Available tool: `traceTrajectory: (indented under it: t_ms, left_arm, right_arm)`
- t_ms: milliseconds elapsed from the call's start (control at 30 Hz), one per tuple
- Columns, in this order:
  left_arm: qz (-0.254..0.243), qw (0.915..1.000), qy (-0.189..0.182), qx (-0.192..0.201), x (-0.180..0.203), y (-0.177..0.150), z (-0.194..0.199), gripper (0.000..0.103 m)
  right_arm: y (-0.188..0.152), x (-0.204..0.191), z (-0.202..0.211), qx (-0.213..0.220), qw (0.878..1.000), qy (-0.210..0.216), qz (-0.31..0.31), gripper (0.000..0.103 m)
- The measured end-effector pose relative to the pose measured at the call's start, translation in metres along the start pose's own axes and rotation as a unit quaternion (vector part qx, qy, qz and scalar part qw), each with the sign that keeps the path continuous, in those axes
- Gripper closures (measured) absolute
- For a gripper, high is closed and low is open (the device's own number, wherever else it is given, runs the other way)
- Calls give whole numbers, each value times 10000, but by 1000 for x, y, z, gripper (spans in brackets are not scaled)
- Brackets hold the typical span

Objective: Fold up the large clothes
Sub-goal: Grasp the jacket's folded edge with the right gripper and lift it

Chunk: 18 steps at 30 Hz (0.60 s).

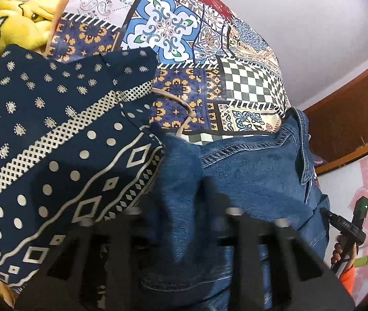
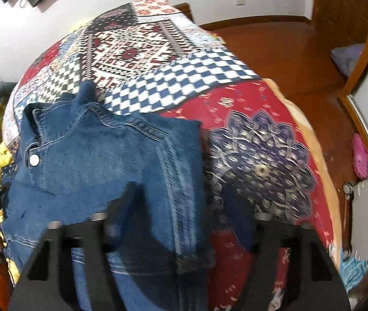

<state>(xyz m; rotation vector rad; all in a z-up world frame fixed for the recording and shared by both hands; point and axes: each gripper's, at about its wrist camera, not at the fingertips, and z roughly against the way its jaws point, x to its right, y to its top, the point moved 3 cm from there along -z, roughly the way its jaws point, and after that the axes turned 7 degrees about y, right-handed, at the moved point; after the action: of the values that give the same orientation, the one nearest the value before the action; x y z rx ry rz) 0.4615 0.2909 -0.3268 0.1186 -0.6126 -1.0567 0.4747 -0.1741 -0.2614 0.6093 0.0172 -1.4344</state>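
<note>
With both views blurred close in, the left gripper (image 1: 181,207) has its dark fingers pinched narrow on a bunched fold of the denim jacket (image 1: 248,176), so it is holding that cloth. The right gripper (image 2: 184,207) stands wide: one finger is over the jacket's side panel, the other out over the bedspread (image 2: 256,140), and the jacket edge hangs between them. Whether it bears on the cloth, cannot tell; it does not look clamped.

The jacket lies on the bed, front up, collar (image 2: 62,119) toward the far side and a snap button (image 2: 34,158) showing just below the collar. The jacket body looks already doubled over into a rough rectangle, sleeves not seen sticking out, though the near hem is hidden under the grippers.

Judged progress: mid-fold on this piece. Side folds seem done; a last cross fold and flattening are probably left.

Just beside the jacket, on the left gripper's side, sits a navy patterned garment (image 1: 54,134), loosely laid, fold state unclear. Beyond that, farther from the jacket, a yellow plush blanket (image 1: 7,28) is heaped and unfolded, so more work likely remains. Farthest from the jacket is wooden floor (image 2: 287,51).
</note>
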Motion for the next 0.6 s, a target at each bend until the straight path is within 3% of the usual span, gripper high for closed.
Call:
traceTrajectory:
  t_ms: [33,133,267,467,600]
  left_arm:
    - [-20,10000,21,44,1,0,2,89]
    - [-98,9993,-36,348,5,-2,24,95]
    - [-376,9965,-84,738,19,-3,67,96]
    - [-910,9873,345,1260,36,-2,125,96]
    - [-909,9834,663,1420,26,7,135,96]
  right_arm:
    - [0,-2,-3,-68,9999,74,3,75]
    - [1,-12,-4,-38,9997,-185,161,86]
    - [5,-29,13,219,9981,-221,523,88]
    - [23,-70,44,599,9939,120,922,89]
    - [39,-100,41,815,9892,258,1191,89]
